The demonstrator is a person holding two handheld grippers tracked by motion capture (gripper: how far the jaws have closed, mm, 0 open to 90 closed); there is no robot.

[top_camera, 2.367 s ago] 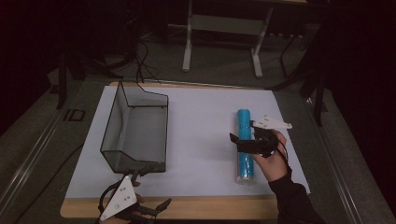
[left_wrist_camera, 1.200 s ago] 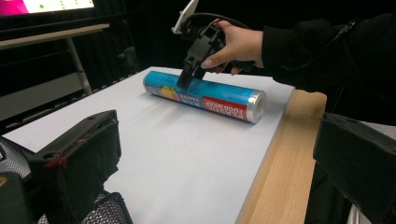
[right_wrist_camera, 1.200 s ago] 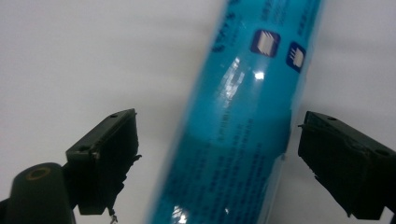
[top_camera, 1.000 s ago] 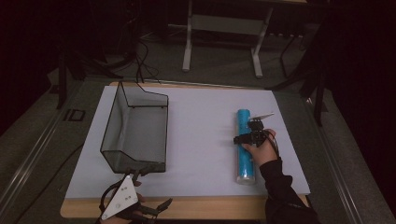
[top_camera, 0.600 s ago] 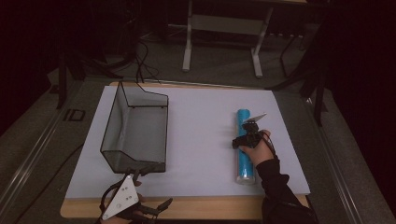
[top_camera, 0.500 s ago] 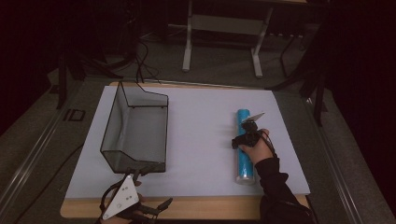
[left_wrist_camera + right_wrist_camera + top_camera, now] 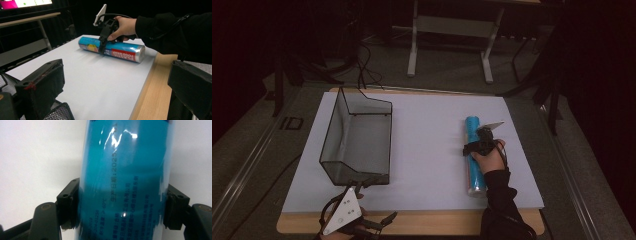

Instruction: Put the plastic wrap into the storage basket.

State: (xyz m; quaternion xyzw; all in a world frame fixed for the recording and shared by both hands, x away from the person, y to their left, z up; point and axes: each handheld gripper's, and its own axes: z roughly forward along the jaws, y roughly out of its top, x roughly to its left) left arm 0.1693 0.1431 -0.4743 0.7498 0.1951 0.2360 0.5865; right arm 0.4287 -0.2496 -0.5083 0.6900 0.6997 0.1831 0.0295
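A blue roll of plastic food wrap lies lengthwise on the white mat at the right. My right gripper comes down across its middle, held by a hand in a black sleeve. In the right gripper view the two black pads press against both sides of the roll, so the gripper is shut on it. The left gripper view shows the roll resting on the mat with the right gripper on it. My left gripper sits at the table's front edge, open with nothing between its jaws.
A dark wire-mesh basket stands on the left of the white mat, its near corner just ahead of my left gripper. The wooden table edge runs along the front. Metal table legs and cables lie beyond the far edge.
The right gripper has tilted down over the roll and settled lower across it, its jaws coming in against the roll's sides. The left gripper and the basket have not moved.
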